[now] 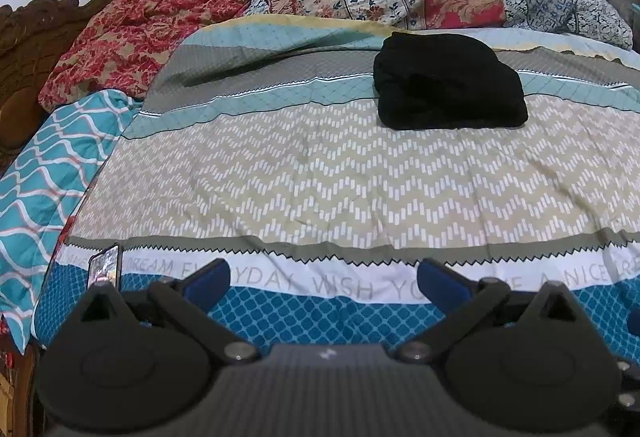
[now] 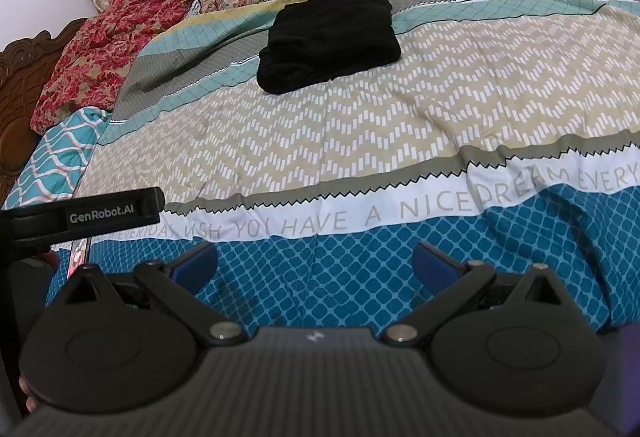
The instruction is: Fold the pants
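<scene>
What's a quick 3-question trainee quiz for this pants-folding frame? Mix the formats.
1. True or false: the black pants lie in a folded bundle on the bedspread, touched by neither hand-held gripper.
2. Multiple choice: the left hand-held gripper and right hand-held gripper are
A. both open and empty
B. both shut on the pants
C. one open, one shut
3. Fill in: the phone stands near the bed's edge, at the ______ side of the left wrist view.

Key: 1 true; 2 A; 3 left
</scene>
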